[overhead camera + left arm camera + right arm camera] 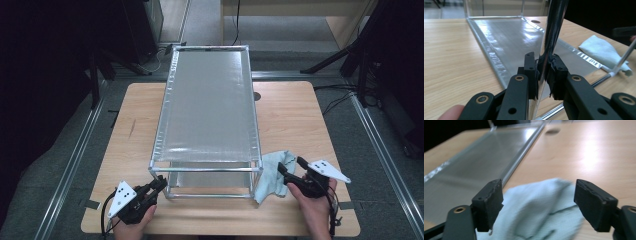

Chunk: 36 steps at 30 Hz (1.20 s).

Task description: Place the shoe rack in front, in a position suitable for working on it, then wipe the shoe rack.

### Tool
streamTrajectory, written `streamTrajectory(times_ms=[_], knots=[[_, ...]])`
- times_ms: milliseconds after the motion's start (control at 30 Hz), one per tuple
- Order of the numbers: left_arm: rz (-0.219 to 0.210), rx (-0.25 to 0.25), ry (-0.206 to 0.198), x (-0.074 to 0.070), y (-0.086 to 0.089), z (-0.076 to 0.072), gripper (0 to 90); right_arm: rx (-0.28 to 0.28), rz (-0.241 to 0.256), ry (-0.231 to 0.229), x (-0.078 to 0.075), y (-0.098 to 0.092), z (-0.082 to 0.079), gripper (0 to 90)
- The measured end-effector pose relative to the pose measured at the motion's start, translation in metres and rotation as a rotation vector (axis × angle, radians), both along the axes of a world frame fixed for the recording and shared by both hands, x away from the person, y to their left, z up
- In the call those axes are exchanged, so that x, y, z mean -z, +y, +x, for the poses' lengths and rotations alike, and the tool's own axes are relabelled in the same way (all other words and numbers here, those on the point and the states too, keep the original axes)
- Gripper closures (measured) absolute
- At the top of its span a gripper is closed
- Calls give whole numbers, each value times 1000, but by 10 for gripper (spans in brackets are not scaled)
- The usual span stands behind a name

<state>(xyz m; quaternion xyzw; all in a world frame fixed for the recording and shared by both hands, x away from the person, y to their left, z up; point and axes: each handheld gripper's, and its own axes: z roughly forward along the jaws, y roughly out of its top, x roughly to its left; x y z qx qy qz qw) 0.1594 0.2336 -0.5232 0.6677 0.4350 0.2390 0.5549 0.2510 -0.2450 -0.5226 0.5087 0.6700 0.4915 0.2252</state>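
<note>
A metal-tube frame (205,170) with a silver sheet on top and another near the table stands in the middle of the wooden table (295,120). My left gripper (161,184) is at its near-left corner. In the left gripper view the left gripper (545,66) is shut on the frame's upright chrome post (555,25). A pale blue cloth (270,175) lies crumpled by the frame's near-right corner. My right gripper (291,168) hovers at the cloth's right edge. Its jaws stand open in the right gripper view, right gripper (539,195), with the cloth (536,207) between and below them.
The lower silver sheet (511,37) runs away along the table. A round cable hole (256,96) sits in the table right of the frame. Bare wood lies to either side. Dark stands and cables crowd the floor beyond the table.
</note>
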Motion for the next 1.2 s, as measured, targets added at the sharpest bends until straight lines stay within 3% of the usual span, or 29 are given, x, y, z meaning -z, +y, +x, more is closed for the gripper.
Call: streamTrajectory(times_ms=[100, 167, 233, 300, 367, 400, 467, 567, 633, 667, 733, 767, 800, 833, 867, 900, 967, 1033, 1100, 1200], knots=[[-5, 20, 6, 0, 1, 0, 786, -49, -34, 88, 9, 18, 9, 141], [-11, 36, 7, 0, 1, -1, 785, -5, -116, 113, 17, 29, 13, 139], [-4, 69, -1, 1, 1, -3, 779, -8, -157, 148, 22, 35, 16, 154], [14, 99, -13, 1, -2, -5, 764, -8, -206, 171, 25, 36, 15, 272], [30, 112, -17, 1, -5, -6, 762, -17, -242, 174, 27, 35, 12, 484], [27, 116, -17, 1, -6, -7, 774, -31, -258, 176, 26, 32, 10, 609], [8, 135, -4, 1, -8, -7, 787, -10, -281, 170, 24, 23, 5, 776], [-9, 142, 5, 1, -11, -6, 790, 74, -209, 166, 13, -4, -3, 842], [-21, 157, 5, 2, -19, -7, 790, 77, -116, 113, 1, -24, -16, 840], [-24, 170, 5, 2, -22, -7, 789, 67, -108, 91, -3, -29, -20, 835], [-20, 202, 1, 3, -29, -8, 789, 48, -154, 85, -8, -34, -29, 806], [-23, 221, 0, 3, -33, -8, 789, 56, -189, 112, -6, -35, -31, 784], [-25, 236, -1, 3, -37, -8, 788, 77, -212, 147, -1, -37, -31, 697], [-24, 255, -6, 4, -42, -9, 787, 140, -210, 181, 3, -40, -30, 525], [-21, 267, -10, 4, -45, -9, 786, 173, -144, 189, 3, -42, -30, 419], [-16, 276, -13, 4, -48, -9, 784, 145, -90, 165, -1, -43, -31, 386], [-11, 285, -11, 4, -51, -10, 778, 55, 11, 29, -16, -38, -40, 385], [-6, 287, -7, 4, -49, -9, 770, 25, 4, -46, -25, -29, -49, 384], [3, 287, -12, 4, -48, -10, 770, -14, 43, -81, -27, -24, -59, 377], [6, 284, -9, 4, -49, -10, 768, -83, 37, -130, -29, -15, -69, 365]])
